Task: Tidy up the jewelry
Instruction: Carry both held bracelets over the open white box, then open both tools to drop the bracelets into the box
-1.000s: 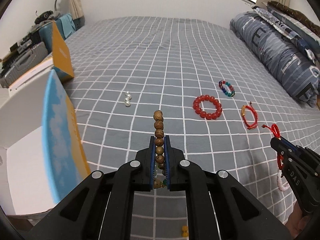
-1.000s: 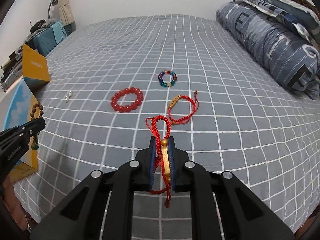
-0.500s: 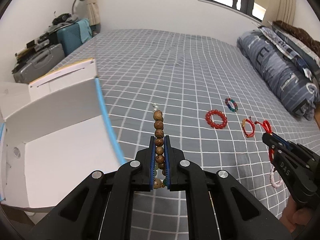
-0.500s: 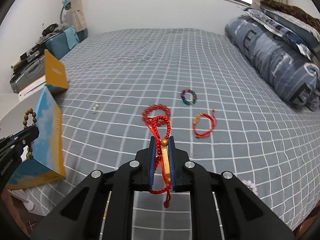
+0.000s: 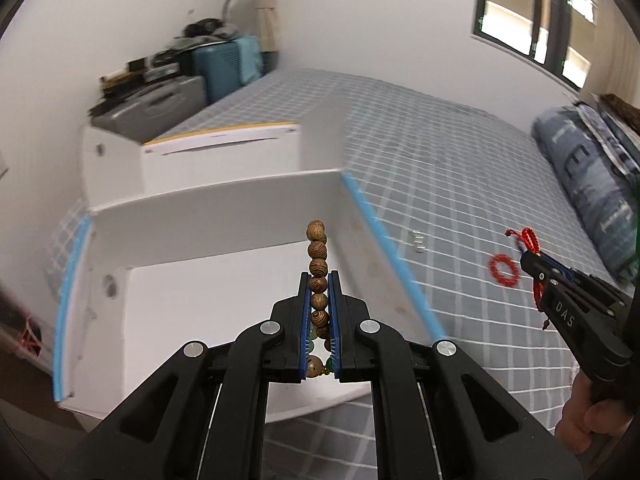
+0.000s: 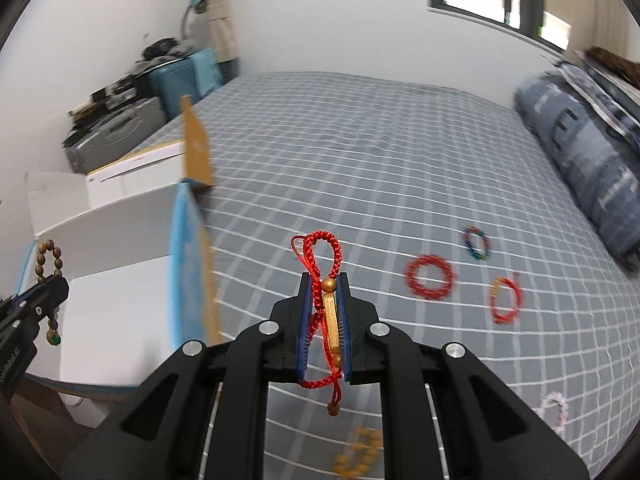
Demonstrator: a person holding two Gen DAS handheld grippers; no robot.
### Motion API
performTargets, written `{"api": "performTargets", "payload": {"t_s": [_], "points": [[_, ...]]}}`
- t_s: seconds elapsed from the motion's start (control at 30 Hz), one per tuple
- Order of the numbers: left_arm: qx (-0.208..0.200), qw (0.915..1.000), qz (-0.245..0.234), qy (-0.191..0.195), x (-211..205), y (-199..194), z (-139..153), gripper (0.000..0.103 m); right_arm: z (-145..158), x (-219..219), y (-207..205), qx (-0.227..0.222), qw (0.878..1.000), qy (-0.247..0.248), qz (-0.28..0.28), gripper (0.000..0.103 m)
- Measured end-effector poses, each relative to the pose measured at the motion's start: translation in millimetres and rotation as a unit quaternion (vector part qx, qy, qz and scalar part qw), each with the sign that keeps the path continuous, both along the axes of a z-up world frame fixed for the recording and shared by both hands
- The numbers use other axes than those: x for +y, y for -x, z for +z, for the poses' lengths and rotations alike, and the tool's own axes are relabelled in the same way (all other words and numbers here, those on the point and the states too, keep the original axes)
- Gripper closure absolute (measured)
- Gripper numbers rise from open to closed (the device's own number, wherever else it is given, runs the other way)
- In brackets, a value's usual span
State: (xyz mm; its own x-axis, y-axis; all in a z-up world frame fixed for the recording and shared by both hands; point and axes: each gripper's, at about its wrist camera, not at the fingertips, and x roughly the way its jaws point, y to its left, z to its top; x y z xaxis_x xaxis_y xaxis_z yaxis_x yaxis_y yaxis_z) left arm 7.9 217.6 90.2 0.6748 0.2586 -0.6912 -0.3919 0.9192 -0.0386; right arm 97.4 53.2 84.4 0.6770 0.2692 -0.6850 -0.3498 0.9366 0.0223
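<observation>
Two hand-held grippers hang over a grey checked bed (image 6: 360,168), each clamped on one bracelet. At far left stands one open white box (image 5: 224,288) with a blue-edged wall, sitting at the bed's edge; behind it a second, smaller white carton (image 5: 216,152) with a yellow rim, then one grey case (image 5: 156,108) and one teal suitcase (image 5: 224,64) against the wall. The left gripper (image 5: 319,300), its jaws closed tight, pinches a wooden bead bracelet (image 5: 318,260) whose top beads rise above the fingertips, seen against the open box's interior; in the right wrist view the same strand (image 6: 50,264) loops out of that gripper at the left border, a green bead dangling below. Right of the box, one small silvery piece (image 5: 417,237) lies on the bedspread. The right gripper (image 6: 325,308), jaws likewise nearly shut, holds a red braided cord bracelet (image 6: 320,256) with a gold bar, its loop standing above the tips and its knotted tail hanging under them, above the bedspread and right of the box. Further right, three bracelets lie on the cover: one red bead bracelet (image 6: 430,278), one multicoloured bead bracelet (image 6: 477,243) and one red cord bracelet (image 6: 506,300). One pale pink bracelet (image 6: 554,414) lies low at right, and one blurred yellow item (image 6: 358,456) near the bottom edge. A patterned blue pillow (image 6: 584,160) lines the right side. A hand (image 5: 588,420) grips the right tool's handle.
</observation>
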Motion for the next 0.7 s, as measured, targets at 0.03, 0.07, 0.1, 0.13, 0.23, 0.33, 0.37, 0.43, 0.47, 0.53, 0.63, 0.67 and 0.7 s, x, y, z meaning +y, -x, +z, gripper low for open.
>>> {"api": "performTargets", "payload": {"t_s": [0.03, 0.07, 0.1, 0.13, 0.23, 0.33, 0.37, 0.43, 0.47, 0.53, 0.63, 0.67, 0.7], "points": [[0.0, 1.0, 0.008, -0.001, 9, 5, 0, 0.096, 0, 9, 2, 0.0, 1.0, 0.0, 0.008, 0.092], [0.001, 0.9998, 0.017, -0.001, 18, 10, 0, 0.096, 0, 21, 5, -0.001, 1.0, 0.0, 0.02, 0.092], [0.002, 0.9996, 0.026, -0.003, 26, 14, 0, 0.095, 0, 34, 7, -0.002, 1.0, 0.0, 0.031, 0.092], [0.003, 0.9993, 0.036, -0.005, 34, 19, -1, 0.095, 0, 45, 10, -0.003, 0.999, -0.002, 0.041, 0.092], [0.011, 0.9978, 0.065, -0.008, 59, 31, -3, 0.095, -1, 79, 18, -0.003, 0.997, -0.007, 0.076, 0.092], [0.028, 0.9952, 0.093, -0.007, 83, 41, -13, 0.095, -11, 113, 22, 0.008, 0.994, -0.001, 0.11, 0.092], [0.036, 0.994, 0.103, -0.007, 92, 44, -18, 0.095, -15, 123, 23, 0.013, 0.993, 0.004, 0.12, 0.092], [0.046, 0.9924, 0.114, -0.005, 102, 47, -26, 0.095, -28, 147, 22, 0.033, 0.989, 0.014, 0.142, 0.092], [0.051, 0.9917, 0.118, -0.001, 108, 49, -29, 0.095, -32, 155, 22, 0.041, 0.988, 0.016, 0.149, 0.092], [0.064, 0.9898, 0.127, 0.009, 119, 51, -38, 0.095, -38, 170, 22, 0.054, 0.986, 0.022, 0.157, 0.092], [0.085, 0.9865, 0.139, 0.018, 131, 50, -53, 0.095, -48, 188, 21, 0.08, 0.982, 0.026, 0.168, 0.092], [0.09, 0.9858, 0.14, 0.023, 133, 50, -56, 0.095, -51, 191, 23, 0.085, 0.982, 0.028, 0.168, 0.092], [0.098, 0.9848, 0.14, 0.029, 135, 49, -60, 0.095, -54, 193, 23, 0.089, 0.981, 0.032, 0.169, 0.092]]}}
